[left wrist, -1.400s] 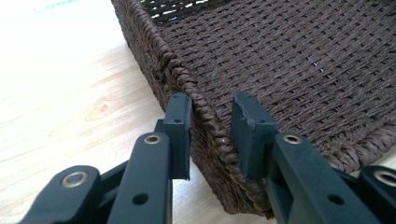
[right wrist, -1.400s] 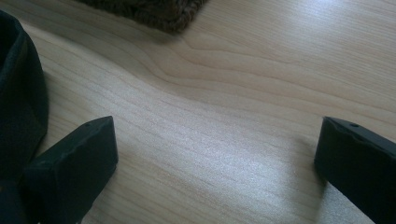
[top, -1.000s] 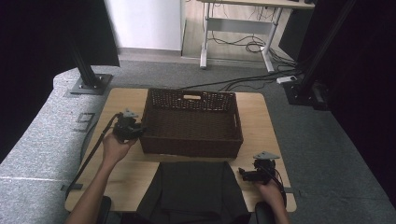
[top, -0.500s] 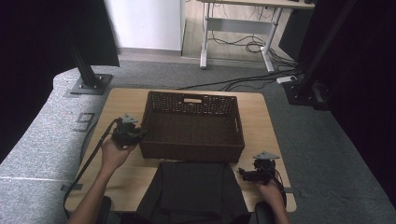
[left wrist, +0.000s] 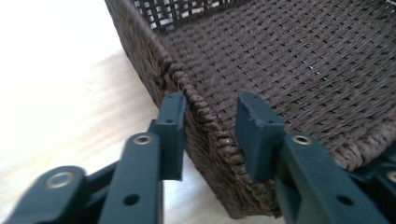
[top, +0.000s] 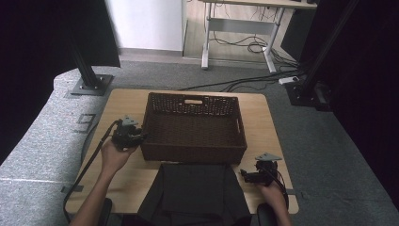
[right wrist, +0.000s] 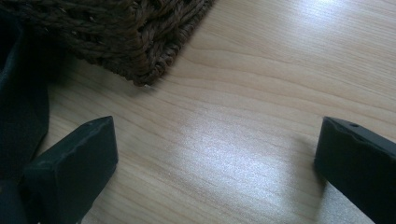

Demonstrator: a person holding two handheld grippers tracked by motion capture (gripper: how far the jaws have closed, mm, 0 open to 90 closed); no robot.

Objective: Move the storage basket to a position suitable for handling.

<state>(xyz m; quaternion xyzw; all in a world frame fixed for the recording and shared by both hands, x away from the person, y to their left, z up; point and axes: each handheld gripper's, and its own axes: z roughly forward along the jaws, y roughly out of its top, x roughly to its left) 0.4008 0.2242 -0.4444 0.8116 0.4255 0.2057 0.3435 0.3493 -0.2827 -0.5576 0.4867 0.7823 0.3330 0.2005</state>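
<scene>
Nearest the bottom edge of the high view, my right gripper (top: 248,174) rests low on the bench (top: 123,101), jaws spread wide with nothing between them but bare wood; in the right gripper view the basket's near corner (right wrist: 149,70) sits in the upper left, well clear of them. Dark cloth (top: 195,193) lies at the bottom centre of the high view, touching the basket's front wall.

Further up, at centre left, my left gripper (top: 139,137) straddles the left rim of the woven basket (top: 193,126). In the left gripper view its jaws have just been opening: the rim (left wrist: 205,119) runs between them, the outer pad close against the weave, the inner pad (left wrist: 252,133) standing off with a clear gap (so I judge the hold released, not a grip).

The basket stands mid-bench, empty as far as I can see.

The risk from here: if I draw the left gripper away sideways instead of lifting, a pad could snag the braided rim and drag or tip the basket. Closing again off-centre could pinch only the braid and slip.
</scene>
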